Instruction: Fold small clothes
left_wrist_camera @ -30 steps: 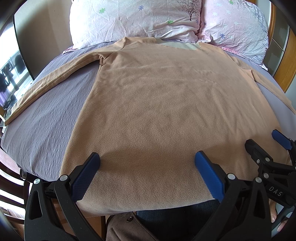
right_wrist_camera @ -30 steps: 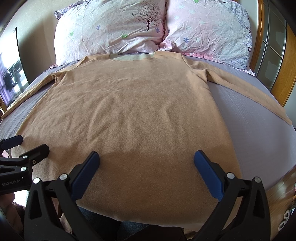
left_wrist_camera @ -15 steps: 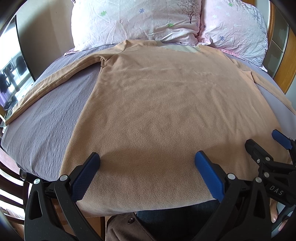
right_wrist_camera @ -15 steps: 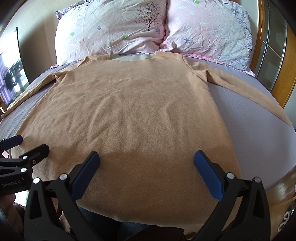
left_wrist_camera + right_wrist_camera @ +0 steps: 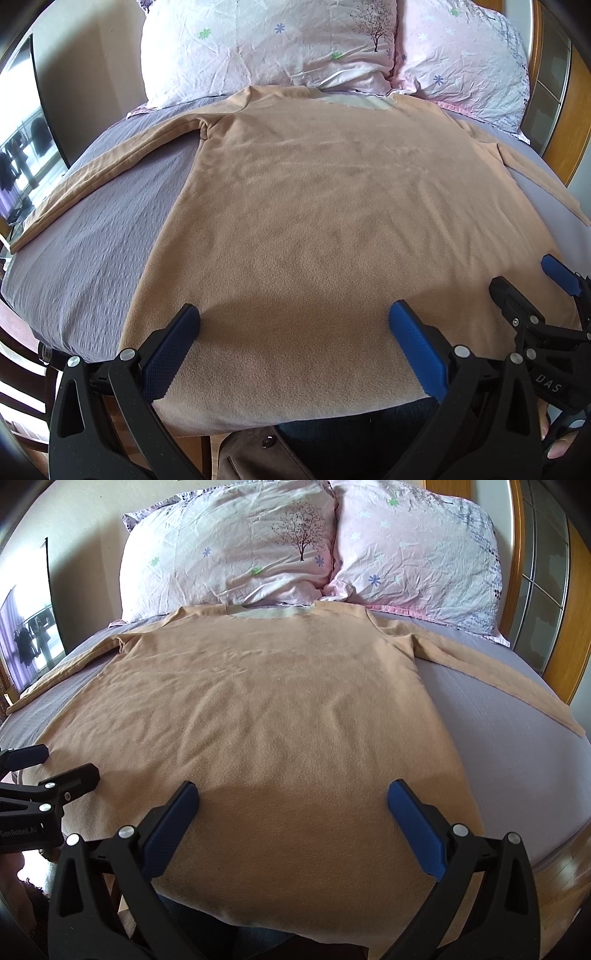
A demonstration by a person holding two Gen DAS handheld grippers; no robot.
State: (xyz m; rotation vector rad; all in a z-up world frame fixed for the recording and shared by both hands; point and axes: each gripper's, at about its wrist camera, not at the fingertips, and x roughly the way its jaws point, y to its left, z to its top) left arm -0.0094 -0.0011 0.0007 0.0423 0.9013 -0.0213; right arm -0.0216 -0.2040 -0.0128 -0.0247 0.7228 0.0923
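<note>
A tan long-sleeved fleece top lies flat on a bed, collar toward the pillows, both sleeves spread out sideways; it also shows in the right wrist view. Its hem hangs over the near edge of the bed. My left gripper is open and empty, hovering above the hem on the top's left half. My right gripper is open and empty above the hem on the right half. Each gripper shows at the edge of the other's view, the right gripper and the left gripper.
The bed has a grey-lilac sheet. Two floral pillows lie at the head. A wooden headboard frame runs along the right. A person's jeans show below the near edge.
Both grippers have shifted slightly forward over the hem. Both stay open. The top has not moved.
</note>
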